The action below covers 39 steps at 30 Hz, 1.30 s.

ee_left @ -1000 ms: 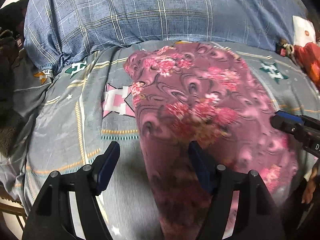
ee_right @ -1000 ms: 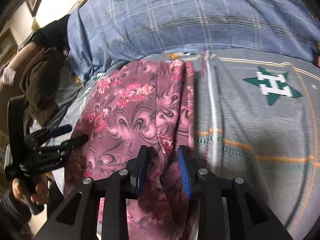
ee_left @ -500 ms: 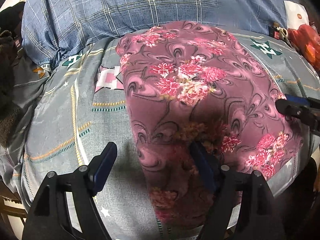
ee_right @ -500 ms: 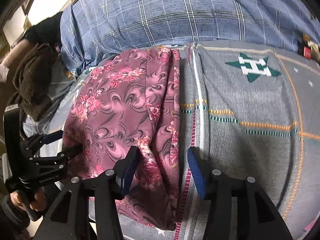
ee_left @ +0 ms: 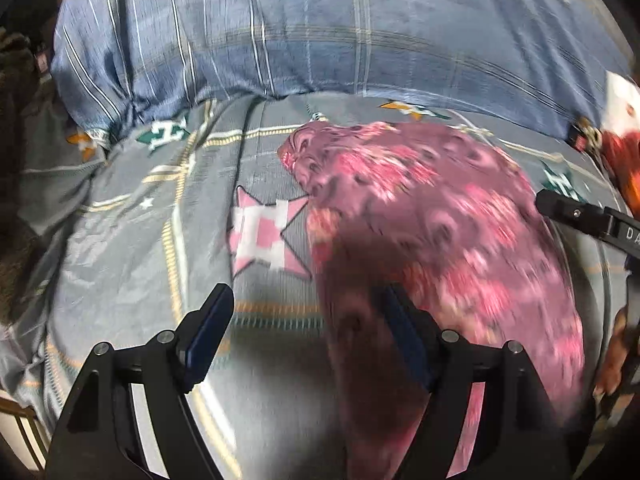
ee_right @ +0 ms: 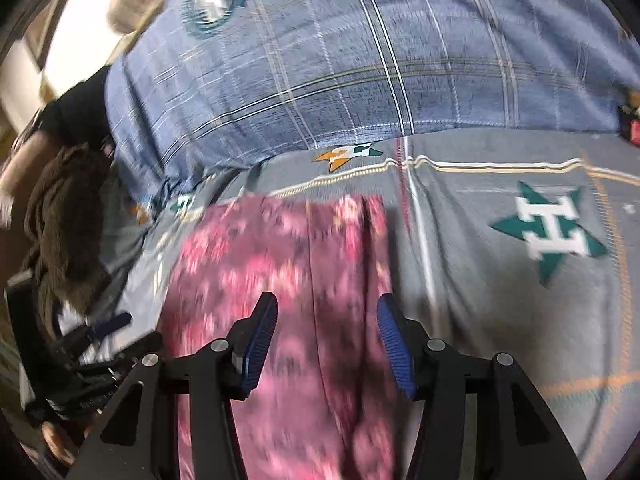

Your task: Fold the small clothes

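Note:
A mauve garment with pink flowers (ee_left: 432, 216) lies flat on the grey bedspread (ee_left: 132, 240); it is blurred by motion. It also shows in the right wrist view (ee_right: 280, 256). My left gripper (ee_left: 306, 320) is open and empty over the garment's near left edge. My right gripper (ee_right: 326, 332) is open and empty above the garment's near right part, next to a lengthwise fold. The right gripper's fingers (ee_left: 560, 208) reach in at the left view's right edge. The left gripper (ee_right: 116, 336) shows at the right view's left edge.
A blue plaid quilt (ee_left: 340, 28) is piled along the far side of the bed. A dark brown fleece (ee_right: 64, 216) hangs off the left edge. Red and white items (ee_left: 624, 136) lie at the far right. A green star print (ee_right: 552, 232) marks bare bedspread on the right.
The right gripper let go of the garment's edge and opened wide. Both grippers moved over the garment, which now lies flat with its far edge nearer to me.

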Each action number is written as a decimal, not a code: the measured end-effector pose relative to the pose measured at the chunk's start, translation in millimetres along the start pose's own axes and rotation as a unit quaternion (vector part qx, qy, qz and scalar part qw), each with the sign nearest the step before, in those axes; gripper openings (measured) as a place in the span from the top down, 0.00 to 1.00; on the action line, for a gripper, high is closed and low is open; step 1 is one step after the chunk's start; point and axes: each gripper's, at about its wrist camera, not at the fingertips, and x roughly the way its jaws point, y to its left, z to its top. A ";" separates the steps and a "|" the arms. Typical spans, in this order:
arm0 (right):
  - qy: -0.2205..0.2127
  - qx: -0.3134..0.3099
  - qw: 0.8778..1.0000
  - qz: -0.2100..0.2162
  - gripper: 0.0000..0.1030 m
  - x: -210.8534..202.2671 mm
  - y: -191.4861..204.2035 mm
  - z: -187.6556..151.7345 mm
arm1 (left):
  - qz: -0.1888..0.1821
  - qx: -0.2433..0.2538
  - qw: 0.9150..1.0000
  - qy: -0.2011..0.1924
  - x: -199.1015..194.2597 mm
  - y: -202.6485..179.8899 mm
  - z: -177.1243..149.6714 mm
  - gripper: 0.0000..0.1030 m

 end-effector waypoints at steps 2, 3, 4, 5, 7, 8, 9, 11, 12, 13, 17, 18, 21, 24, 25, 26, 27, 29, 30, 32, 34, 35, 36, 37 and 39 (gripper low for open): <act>0.011 0.010 1.000 -0.003 0.52 23.0 -2.4 10.5 | 0.001 -0.008 1.000 0.010 12.4 -3.7 11.4 0.25; 0.017 0.003 1.000 0.000 0.85 31.8 -1.4 13.9 | 0.002 -0.009 1.000 0.010 14.8 -6.7 15.9 0.25; 0.021 -0.005 1.000 0.007 0.93 35.3 0.8 16.6 | 0.004 -0.010 1.000 0.009 15.0 -8.5 17.9 0.25; 0.012 -0.015 1.000 0.010 0.96 33.1 4.4 18.7 | 0.002 -0.009 1.000 0.004 13.6 -10.7 20.6 0.25; -0.026 -0.033 0.999 0.009 0.96 19.9 9.6 21.7 | 0.003 -0.007 1.000 -0.006 14.2 -12.0 24.1 0.25; -0.037 -0.031 0.999 0.000 0.96 16.5 6.5 23.4 | 0.008 -0.007 1.000 -0.005 19.4 -13.5 25.3 0.25; -0.036 -0.022 0.999 -0.007 0.96 18.7 0.1 25.0 | 0.008 -0.007 1.000 -0.002 24.5 -15.6 26.2 0.22; 0.008 0.000 1.000 -0.029 0.96 40.7 -16.9 22.4 | 0.012 -0.013 1.000 0.002 36.1 -16.5 28.7 0.16; 0.013 -0.001 0.999 -0.030 0.98 45.3 -19.4 19.6 | 0.015 -0.015 1.000 0.000 36.1 -16.9 29.5 0.16; 0.004 -0.007 0.999 -0.032 0.97 40.4 -16.8 19.2 | 0.018 -0.013 1.000 -0.002 34.2 -17.7 30.6 0.16; -0.015 -0.031 0.999 0.001 0.88 10.3 0.1 12.0 | 0.019 -0.004 1.000 -0.008 19.6 -18.5 25.9 0.17; -0.023 -0.038 0.999 0.008 0.87 2.6 3.7 8.0 | 0.019 -0.002 1.000 -0.010 17.8 -18.7 23.7 0.17; -0.002 -0.057 0.998 0.014 0.76 0.7 6.0 -12.4 | 0.033 0.010 0.999 -0.015 18.6 -25.1 14.3 0.17; 0.011 -0.083 0.996 -0.019 0.83 8.1 4.9 -24.8 | 0.036 0.015 0.999 -0.022 18.8 -28.1 10.7 0.17; 0.010 -0.081 0.996 -0.024 0.81 2.4 6.1 -26.0 | 0.037 0.016 0.999 -0.022 15.6 -28.4 9.7 0.17; 0.011 -0.075 0.997 -0.026 0.76 -3.5 7.4 -27.3 | 0.036 0.018 0.999 -0.022 13.2 -28.6 8.2 0.17; 0.006 -0.073 0.997 -0.022 0.76 -10.1 8.9 -28.9 | 0.035 0.019 0.999 -0.023 10.8 -28.5 6.7 0.17; -0.003 -0.078 0.997 -0.006 0.76 -23.7 12.7 -35.3 | 0.036 0.025 0.999 -0.025 5.8 -29.2 1.5 0.17; -0.004 -0.083 0.997 -0.008 0.76 -28.6 14.4 -40.2 | 0.036 0.028 0.999 -0.026 3.9 -29.4 -1.2 0.17; 0.005 -0.090 0.996 -0.010 0.76 -31.3 13.9 -50.9 | 0.038 0.033 0.998 -0.027 1.0 -29.4 -7.6 0.17; 0.021 -0.095 0.995 -0.029 0.75 -26.6 10.8 -60.2 | 0.040 0.036 0.998 -0.026 -0.9 -29.2 -12.6 0.17; 0.032 -0.097 0.994 -0.041 0.75 -22.4 7.9 -65.0 | 0.040 0.036 0.998 -0.025 -1.7 -28.4 -13.8 0.17; 0.032 -0.094 0.994 -0.041 0.74 -23.5 6.3 -69.0 | 0.041 0.036 0.998 -0.023 -2.9 -27.8 -15.5 0.17; 0.025 -0.086 0.995 -0.038 0.74 -28.7 4.4 -70.8 | 0.040 0.037 0.998 -0.022 -4.9 -27.1 -17.4 0.17; 0.018 -0.074 0.997 -0.032 0.71 -39.7 4.4 -72.6 | 0.039 0.040 0.998 -0.022 -11.5 -25.4 -23.3 0.17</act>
